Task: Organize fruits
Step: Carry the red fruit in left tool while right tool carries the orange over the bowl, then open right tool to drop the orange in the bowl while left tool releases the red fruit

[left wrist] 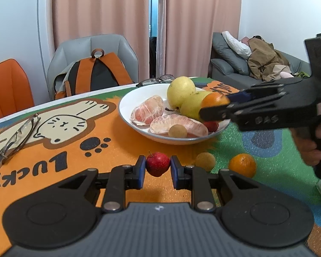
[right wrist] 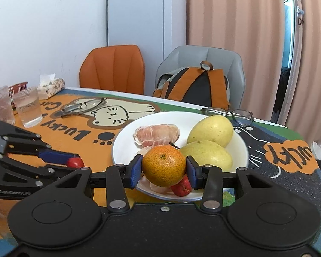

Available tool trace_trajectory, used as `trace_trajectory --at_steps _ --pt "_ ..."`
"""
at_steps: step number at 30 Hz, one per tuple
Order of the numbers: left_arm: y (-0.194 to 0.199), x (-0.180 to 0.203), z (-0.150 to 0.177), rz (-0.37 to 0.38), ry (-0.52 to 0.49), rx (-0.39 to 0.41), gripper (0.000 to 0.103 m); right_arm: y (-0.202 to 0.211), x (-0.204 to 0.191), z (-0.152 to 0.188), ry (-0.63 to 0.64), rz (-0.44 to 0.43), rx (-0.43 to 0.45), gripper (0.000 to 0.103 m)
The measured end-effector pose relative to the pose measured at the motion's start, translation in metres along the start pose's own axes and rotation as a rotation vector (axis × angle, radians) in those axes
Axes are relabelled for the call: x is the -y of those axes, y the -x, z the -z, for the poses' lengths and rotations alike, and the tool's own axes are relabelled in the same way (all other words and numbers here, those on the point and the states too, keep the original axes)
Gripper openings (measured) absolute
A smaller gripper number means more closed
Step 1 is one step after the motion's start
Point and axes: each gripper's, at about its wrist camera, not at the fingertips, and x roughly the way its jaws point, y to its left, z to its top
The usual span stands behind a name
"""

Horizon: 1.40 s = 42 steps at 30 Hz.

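My left gripper (left wrist: pixel 158 169) is shut on a small red apple (left wrist: pixel 158 163) low over the mat, in front of the white plate (left wrist: pixel 126 107). My right gripper (right wrist: pixel 163 170) is shut on an orange mandarin (right wrist: pixel 163 166) and holds it above the plate's (right wrist: pixel 242 150) near rim; it also shows in the left wrist view (left wrist: pixel 216 105). The plate holds two yellow pears (left wrist: pixel 180 92), peeled pomelo pieces (left wrist: pixel 147 110), a small tan fruit (left wrist: pixel 177 131) and a small red fruit (right wrist: pixel 180 189). A tan fruit (left wrist: pixel 205 161) and a second mandarin (left wrist: pixel 242 165) lie on the mat.
Glasses (left wrist: pixel 19 135) lie on the cat-print mat at the left, another pair (right wrist: pixel 231 113) behind the plate. Two drinking glasses (right wrist: pixel 27 109) and a tissue pack (right wrist: pixel 51 85) stand at the far left. Chairs and a backpack (left wrist: pixel 96 72) are beyond the table.
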Motion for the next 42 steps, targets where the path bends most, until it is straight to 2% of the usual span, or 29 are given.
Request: trace_trajectory --at_steps 12,25,38,40,42 --pt "0.004 -0.008 -0.023 0.011 0.039 0.052 0.023 -0.018 -0.007 0.005 0.043 0.002 -0.028 0.042" --pt "-0.03 -0.011 -0.058 0.02 0.066 0.066 0.023 -0.012 -0.006 0.008 0.032 -0.017 -0.008 0.044" --pt "-0.069 -0.015 -0.065 0.003 0.105 0.015 0.023 0.01 -0.008 0.015 0.002 -0.056 0.006 0.062" --pt "-0.073 -0.015 -0.064 0.0 0.1 0.009 0.023 0.014 -0.005 0.017 -0.019 -0.078 0.0 0.07" --pt "-0.076 -0.016 -0.064 0.0 0.099 0.005 0.023 0.018 -0.002 0.02 -0.043 -0.115 -0.012 0.071"
